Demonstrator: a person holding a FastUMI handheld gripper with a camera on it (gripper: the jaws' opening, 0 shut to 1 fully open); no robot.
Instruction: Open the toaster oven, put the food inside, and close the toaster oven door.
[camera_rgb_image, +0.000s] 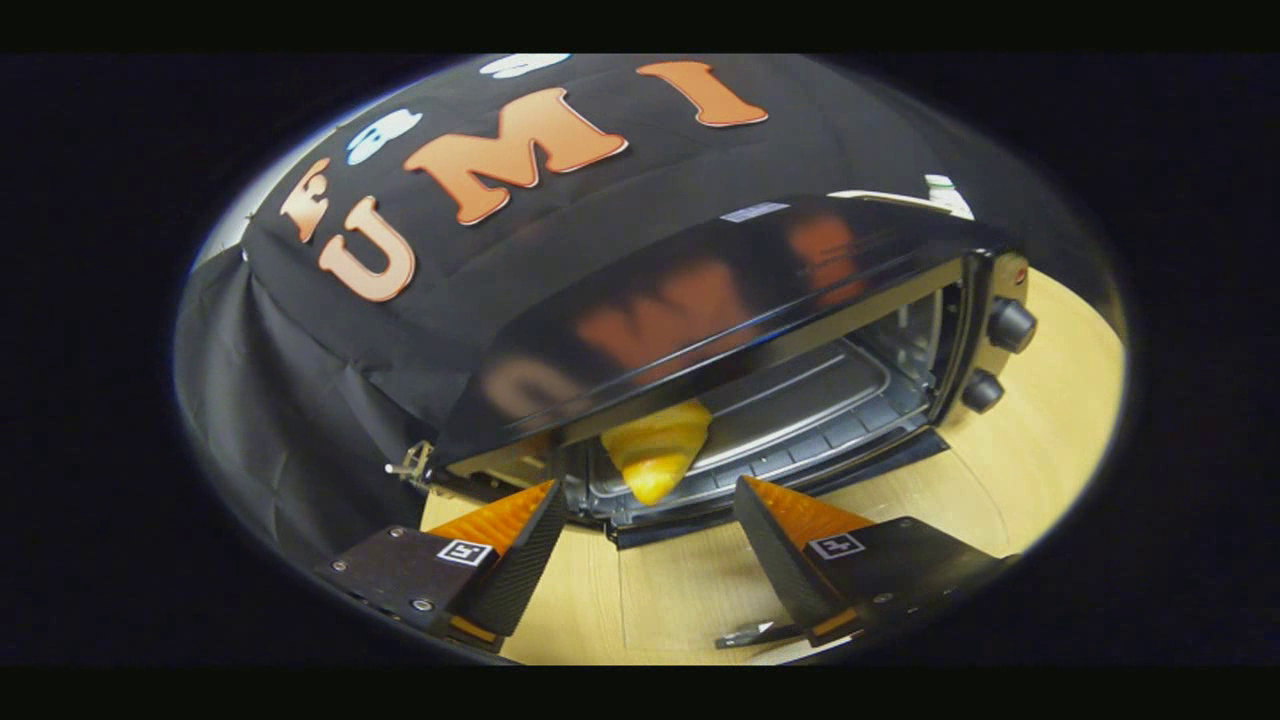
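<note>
Right, my gripper (645, 500) hangs low over the wooden table (1040, 470) with its fingers spread wide and holding nothing; bare tabletop shows in the gap between them; both tips sit just short of the toaster oven (760, 330), one at each side of its open mouth. Just ahead, between the fingertips and a little beyond them, the food (655, 450), a yellow wedge-shaped piece, lies on the metal tray (800, 400) inside the oven, close to the front edge; its narrow end points out toward me. The oven door (780, 495) is down, lying flat in front of the opening, and I can see only a dark strip of it past my right finger; the cavity behind is open, with the rack running back into it. Two black knobs (1010, 325) sit one above the other on the oven's right-hand panel; the glossy black top mirrors the dark cloth wall (300, 340) behind it.
</note>
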